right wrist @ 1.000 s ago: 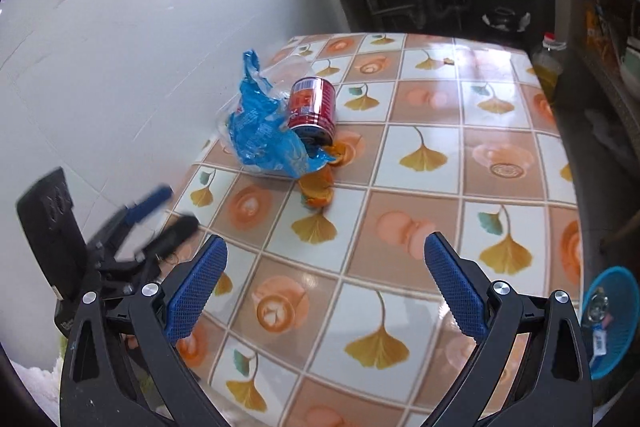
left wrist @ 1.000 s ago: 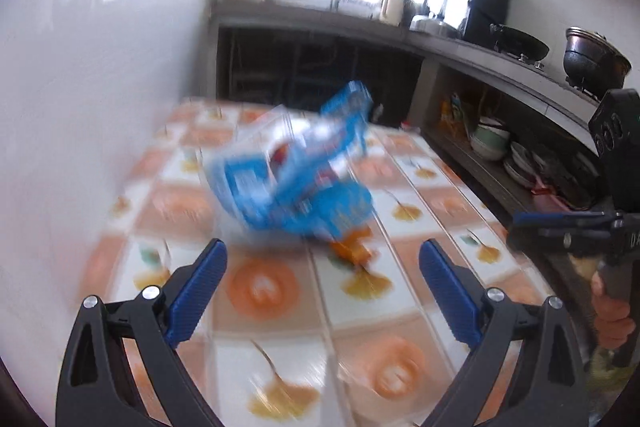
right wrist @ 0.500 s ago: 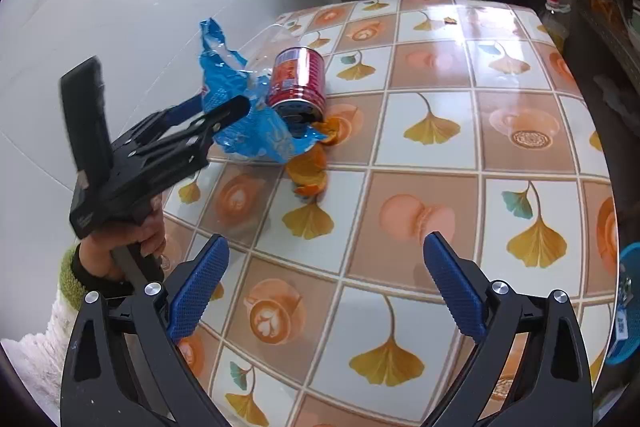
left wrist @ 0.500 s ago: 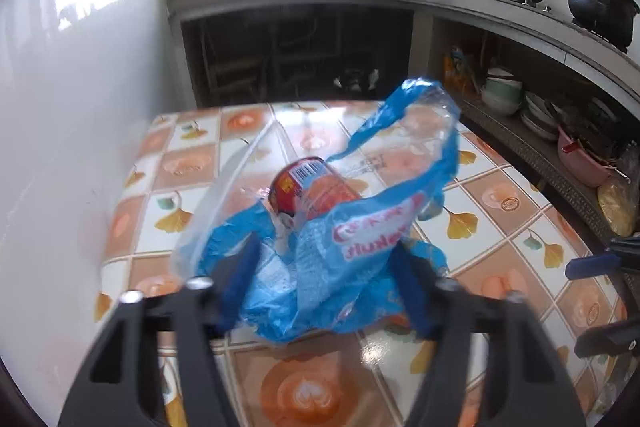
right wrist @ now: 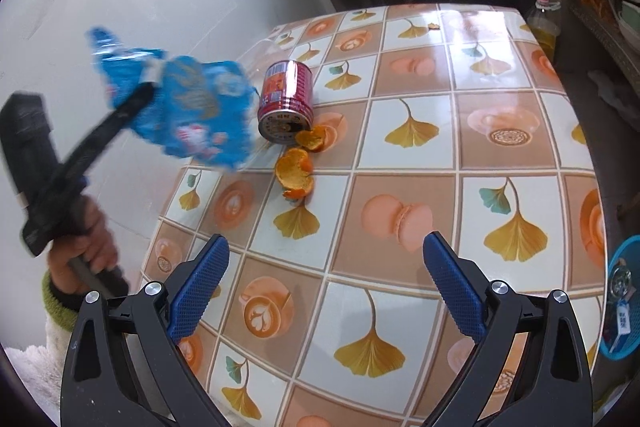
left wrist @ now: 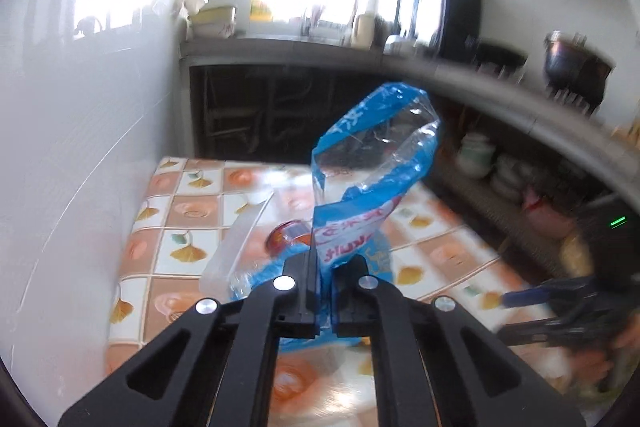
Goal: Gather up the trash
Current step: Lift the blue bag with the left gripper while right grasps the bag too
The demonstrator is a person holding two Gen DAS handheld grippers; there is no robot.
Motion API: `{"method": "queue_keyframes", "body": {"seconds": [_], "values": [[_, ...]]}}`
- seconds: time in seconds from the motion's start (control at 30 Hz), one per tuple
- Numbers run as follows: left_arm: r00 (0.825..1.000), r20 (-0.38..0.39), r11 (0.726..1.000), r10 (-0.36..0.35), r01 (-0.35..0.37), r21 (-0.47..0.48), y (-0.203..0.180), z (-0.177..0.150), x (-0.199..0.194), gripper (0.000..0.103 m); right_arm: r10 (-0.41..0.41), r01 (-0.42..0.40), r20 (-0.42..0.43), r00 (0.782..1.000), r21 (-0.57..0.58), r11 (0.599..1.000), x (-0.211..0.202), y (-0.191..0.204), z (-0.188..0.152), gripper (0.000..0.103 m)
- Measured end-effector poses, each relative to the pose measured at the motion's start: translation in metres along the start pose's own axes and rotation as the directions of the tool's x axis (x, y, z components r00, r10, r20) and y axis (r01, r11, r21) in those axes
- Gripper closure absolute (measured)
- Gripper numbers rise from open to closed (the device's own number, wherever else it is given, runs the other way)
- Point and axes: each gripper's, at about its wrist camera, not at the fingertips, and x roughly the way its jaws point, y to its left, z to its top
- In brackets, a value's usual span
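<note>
Lifted clear of the tabletop [right wrist: 472, 163] since the earlier frames: the blue plastic bag [right wrist: 192, 107], then lying against the red can [right wrist: 286, 101], now hanging blurred at centre left of the right wrist view, off the patterned cloth. Clamped in the left tool [left wrist: 324, 291], jaws just closed from wide apart down to a narrow slit with a fold of the bag pinched between them. In the left wrist view, rising from the closed jaws to the middle of the frame, clear top gaping open, blue printed part below. Seen through and beside the plastic, at centre, the can, blurred.

Left lying on its side at upper centre of the right wrist view, the can, base toward the camera, just beside the bag's lower edge. Touching the can's base, one piece of orange peel [right wrist: 314, 139]; just below it, a second, larger curl of peel [right wrist: 294, 179]. Both on the tabletop.

At lower left of the right wrist view, a hand [right wrist: 86, 239] gripping the left tool's handle, a green cuff and white sleeve [right wrist: 60, 311] below it.

Right tool [right wrist: 324, 279] held above the near part of the tabletop, jaws spread wide, nothing between the blue pads [right wrist: 198, 283]. Visible also at lower right of the left wrist view, blurred.

At the lower right edge of the right wrist view, beyond the tabletop's edge, a blue basket [right wrist: 624, 343].
</note>
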Motion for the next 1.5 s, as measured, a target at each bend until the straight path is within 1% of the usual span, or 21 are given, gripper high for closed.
{"method": "queue_keyframes", "body": {"seconds": [0.07,0.1,0.17,0.23,0.3,0.33,0.43,0.47,0.5,0.53,0.6,0.63,0.7,0.87,0.97,1.07,1.13,1.23,1.3,1.37,1.5], "values": [[0.996,0.016,0.993,-0.091,0.092,-0.079,0.002,0.000,-0.021,0.101,0.004,-0.004,0.015,1.000,0.002,1.000,-0.006,-0.001,-0.001,0.009],[0.987,0.017,0.978,-0.160,0.160,-0.137,0.005,-0.002,-0.031,0.101,0.007,-0.007,0.020,1.000,0.004,1.000,-0.009,-0.001,-0.002,0.009],[0.963,0.026,0.936,-0.269,0.268,-0.230,0.009,-0.010,-0.044,0.101,0.015,-0.015,0.027,1.000,0.008,1.000,-0.014,-0.002,-0.005,0.010],[0.930,0.035,0.873,-0.365,0.355,-0.334,0.013,-0.026,-0.053,0.101,0.022,-0.023,0.032,0.999,0.007,1.000,-0.018,-0.001,-0.007,0.011],[0.914,0.037,0.828,-0.403,0.382,-0.410,0.016,-0.041,-0.056,0.101,0.034,-0.034,0.036,0.999,0.002,0.999,-0.023,0.000,-0.010,0.014],[0.919,0.028,0.816,-0.393,0.362,-0.450,0.018,-0.054,-0.056,0.101,0.038,-0.038,0.038,0.999,0.000,0.999,-0.025,0.001,-0.012,0.014],[0.946,-0.050,0.825,-0.320,0.252,-0.506,0.021,-0.087,-0.048,0.101,0.046,-0.046,0.042,0.998,-0.006,0.999,-0.030,0.004,-0.016,0.025],[0.953,-0.079,0.835,-0.293,0.215,-0.506,0.021,-0.095,-0.045,0.101,0.049,-0.049,0.040,0.998,-0.008,0.999,-0.030,0.005,-0.017,0.031],[0.962,-0.113,0.859,-0.249,0.165,-0.484,0.019,-0.103,-0.044,0.101,0.056,-0.055,0.034,0.998,-0.010,0.998,-0.029,0.007,-0.019,0.038],[0.972,-0.156,0.898,-0.177,0.095,-0.431,0.013,-0.112,-0.041,0.101,0.068,-0.068,0.018,0.998,-0.015,0.998,-0.027,0.009,-0.021,0.043],[0.975,-0.190,0.928,-0.119,0.041,-0.370,0.006,-0.121,-0.036,0.101,0.091,-0.091,-0.016,0.996,-0.029,0.995,-0.020,0.017,-0.024,0.058],[0.975,-0.207,0.945,-0.078,0.006,-0.326,-0.001,-0.125,-0.033,0.101,0.098,-0.099,-0.030,0.995,-0.039,0.994,-0.016,0.021,-0.026,0.062],[0.974,-0.225,0.966,-0.024,-0.035,-0.255,-0.009,-0.129,-0.029,0.101,0.119,-0.123,-0.070,0.990,-0.062,0.990,-0.005,0.032,-0.031,0.075],[0.968,-0.251,0.995,0.022,-0.045,-0.086,-0.033,-0.134,-0.020,0.100,0.165,-0.184,-0.169,0.972,-0.100,0.978,0.028,0.059,-0.039,0.088],[0.965,-0.259,1.000,0.027,-0.025,0.013,-0.045,-0.138,-0.016,0.100,0.180,-0.204,-0.231,0.956,-0.084,0.975,0.052,0.064,-0.043,0.095],[0.956,-0.294,0.998,0.005,0.013,0.060,-0.053,-0.146,-0.016,0.100,0.200,-0.217,-0.274,0.941,-0.034,0.976,0.072,0.058,-0.043,0.097],[0.943,-0.331,0.998,-0.013,0.034,0.058,-0.051,-0.150,-0.014,0.098,0.222,-0.233,-0.298,0.928,-0.003,0.972,0.082,0.054,-0.043,0.098],[0.924,-0.380,0.998,-0.054,0.061,0.006,-0.043,-0.157,-0.012,0.085,0.229,-0.236,-0.316,0.921,0.017,0.972,0.088,0.051,-0.042,0.098],[0.918,-0.391,0.998,-0.065,0.061,-0.023,-0.040,-0.160,-0.009,0.085,0.228,-0.237,-0.298,0.927,0.006,0.972,0.083,0.053,-0.040,0.098],[0.914,-0.397,0.996,-0.083,0.067,-0.053,-0.037,-0.162,-0.007,0.085,0.266,-0.278,-0.269,0.926,-0.007,0.961,0.072,0.057,-0.036,0.096],[0.913,-0.388,0.990,-0.123,0.088,-0.108,-0.029,-0.165,-0.004,0.085,0.337,-0.360,-0.298,0.893,-0.026,0.932,0.071,0.066,-0.035,0.095]]}}
